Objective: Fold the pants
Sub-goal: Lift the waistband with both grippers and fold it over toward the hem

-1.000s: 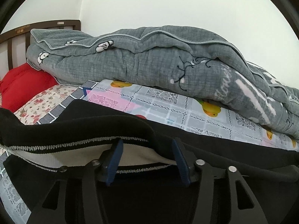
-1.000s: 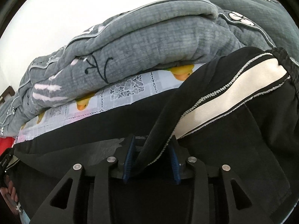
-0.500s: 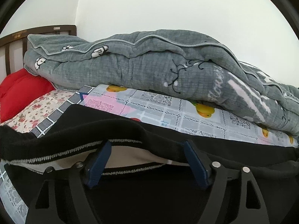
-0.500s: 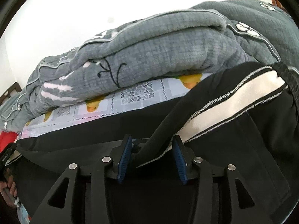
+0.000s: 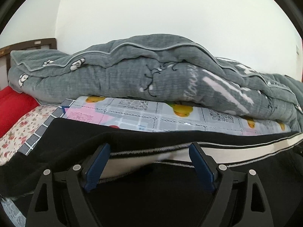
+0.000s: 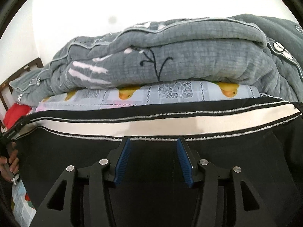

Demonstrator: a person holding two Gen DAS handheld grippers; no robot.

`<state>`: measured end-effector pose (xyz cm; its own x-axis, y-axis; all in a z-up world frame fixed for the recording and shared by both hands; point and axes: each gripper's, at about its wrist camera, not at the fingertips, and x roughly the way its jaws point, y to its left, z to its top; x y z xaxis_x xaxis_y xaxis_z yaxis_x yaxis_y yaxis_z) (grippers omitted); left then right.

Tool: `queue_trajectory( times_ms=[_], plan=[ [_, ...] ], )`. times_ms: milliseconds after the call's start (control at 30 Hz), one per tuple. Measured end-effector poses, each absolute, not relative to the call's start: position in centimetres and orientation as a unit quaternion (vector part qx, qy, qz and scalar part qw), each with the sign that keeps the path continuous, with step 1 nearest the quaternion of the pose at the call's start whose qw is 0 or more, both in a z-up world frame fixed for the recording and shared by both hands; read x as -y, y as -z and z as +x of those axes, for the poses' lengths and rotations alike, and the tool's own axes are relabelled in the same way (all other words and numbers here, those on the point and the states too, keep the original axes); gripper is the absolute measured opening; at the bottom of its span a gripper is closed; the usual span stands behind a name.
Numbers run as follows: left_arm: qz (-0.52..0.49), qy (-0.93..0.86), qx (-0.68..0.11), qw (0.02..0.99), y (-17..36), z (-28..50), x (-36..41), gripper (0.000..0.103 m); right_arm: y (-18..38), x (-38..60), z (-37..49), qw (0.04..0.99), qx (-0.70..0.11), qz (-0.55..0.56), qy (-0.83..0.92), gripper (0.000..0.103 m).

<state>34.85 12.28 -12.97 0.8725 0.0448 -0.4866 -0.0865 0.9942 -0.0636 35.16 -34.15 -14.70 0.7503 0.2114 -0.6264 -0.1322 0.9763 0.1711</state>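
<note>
Black pants [image 5: 75,136] with a white side stripe [image 6: 170,124] lie spread across the bed in both wrist views. My left gripper [image 5: 149,149] stands wide with its jaws still opening. The stripe's edge runs between its blue pads [image 5: 96,166], and neither pad presses on the cloth. My right gripper [image 6: 153,141] hovers just short of the stripe over flat black cloth. Its jaws are also opening, with nothing pinched between them. The lower part of the pants is hidden under both grippers.
A bulky grey quilt [image 5: 151,75] [image 6: 170,56] is heaped along the far side, against a white wall. Below it shows a duck-print sheet [image 5: 151,117]. A red pillow [image 5: 13,109], floral bedding [image 5: 19,132] and a wooden headboard [image 5: 28,44] are at left. A person's hand [image 6: 10,162] shows at the left edge.
Both grippers' jaws spread apart and let go of the fold of pants they pinched. The raised stripe has dropped and now lies flat and level. Both grippers rolled and shifted a little.
</note>
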Motion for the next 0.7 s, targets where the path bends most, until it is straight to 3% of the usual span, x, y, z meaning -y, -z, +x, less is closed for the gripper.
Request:
queue_trajectory(
  times_ms=[133, 200, 367, 700],
  plan=[
    [-0.053, -0.042, -0.259, 0.964, 13.1, 35.0, -12.7, 0.085, 15.1, 34.6, 35.4, 0.929, -0.353, 0.065, -0.086, 0.052],
    [-0.060, -0.047, -0.266, 0.961, 13.3, 35.2, -13.0, 0.085, 15.3, 34.7, 35.6, 0.927, -0.359, 0.067, -0.083, 0.058],
    [-0.084, -0.086, -0.294, 0.948, 14.1, 36.0, -14.4, 0.085, 15.4, 34.7, 35.8, 0.925, -0.365, 0.069, -0.081, 0.059],
    [-0.191, -0.157, -0.271, 0.930, 14.6, 34.7, -19.2, 0.085, 15.3, 34.6, 35.8, 0.926, -0.364, 0.065, -0.082, 0.059]
  ],
)
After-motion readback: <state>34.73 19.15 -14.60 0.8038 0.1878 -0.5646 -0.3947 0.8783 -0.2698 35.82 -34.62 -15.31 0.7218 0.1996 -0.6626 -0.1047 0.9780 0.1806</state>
